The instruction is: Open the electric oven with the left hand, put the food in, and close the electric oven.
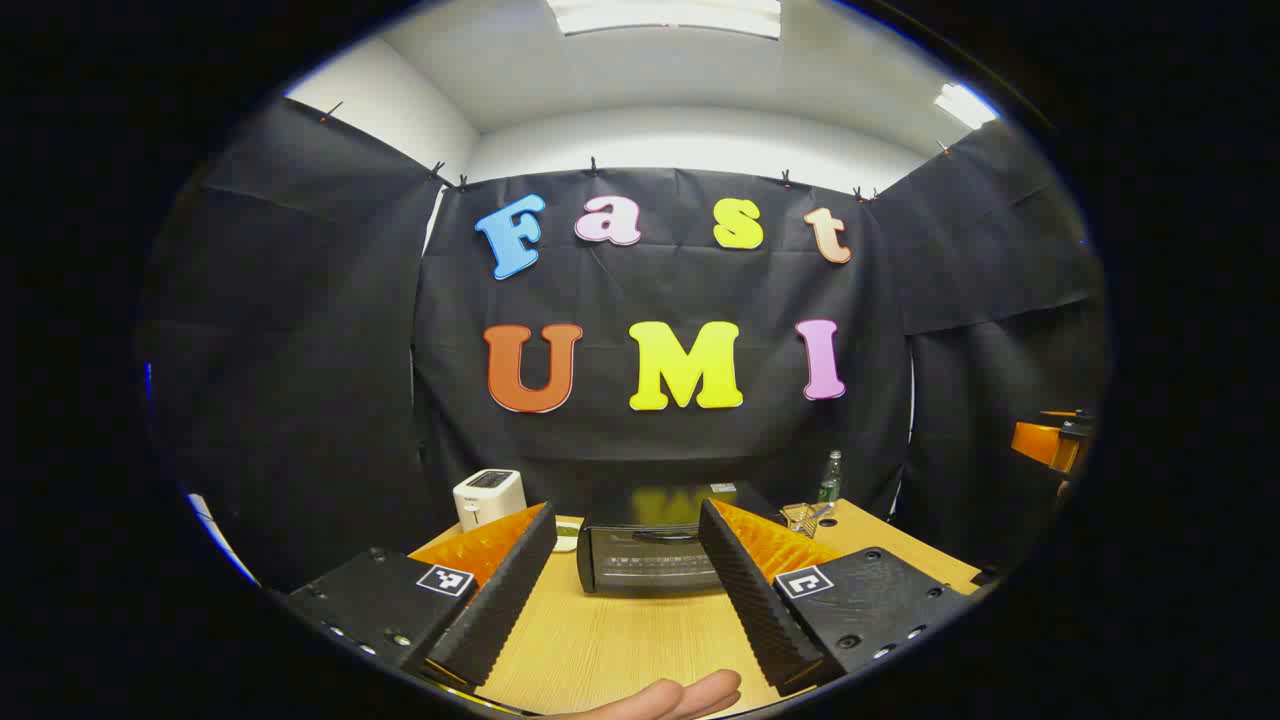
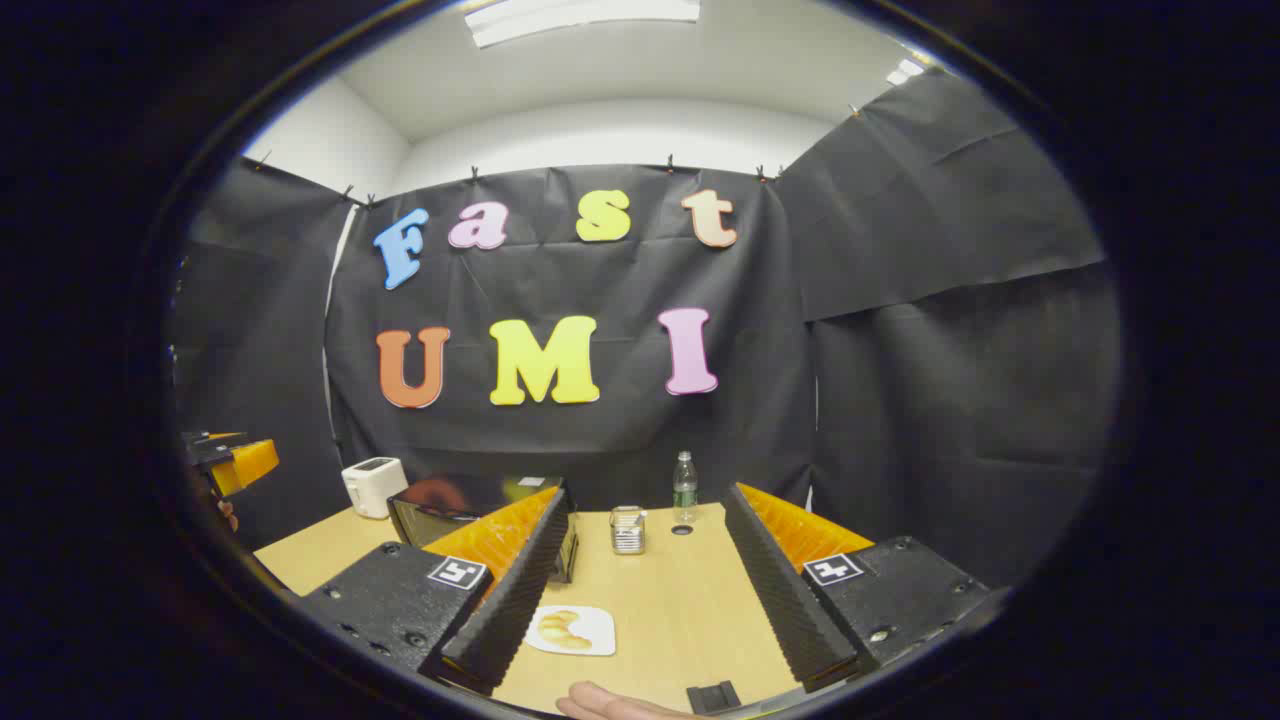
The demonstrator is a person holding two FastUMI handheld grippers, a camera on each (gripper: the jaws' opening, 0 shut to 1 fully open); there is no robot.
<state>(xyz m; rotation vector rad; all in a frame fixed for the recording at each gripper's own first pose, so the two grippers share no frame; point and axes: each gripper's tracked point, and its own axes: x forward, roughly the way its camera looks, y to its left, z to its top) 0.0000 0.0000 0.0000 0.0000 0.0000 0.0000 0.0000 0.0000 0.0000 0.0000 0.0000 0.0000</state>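
Observation:
The black electric oven [image 1: 645,555] stands on the wooden table [image 1: 620,640] with its door closed, handle across the top of the door. My left gripper [image 1: 628,515] is open, held back from the oven with the oven framed between its fingers. In the right gripper view the oven [image 2: 450,510] sits at the left, partly behind one finger. The food, a golden pastry on a white plate [image 2: 570,630], lies on the table close to the left finger of my open right gripper [image 2: 648,495], which holds nothing.
A white toaster [image 1: 488,497] stands left of the oven, and a small pale dish [image 1: 566,537] lies beside it. A green bottle [image 2: 684,487] and a wire holder [image 2: 627,530] stand at the back of the table. A hand [image 2: 610,705] shows at the bottom edge.

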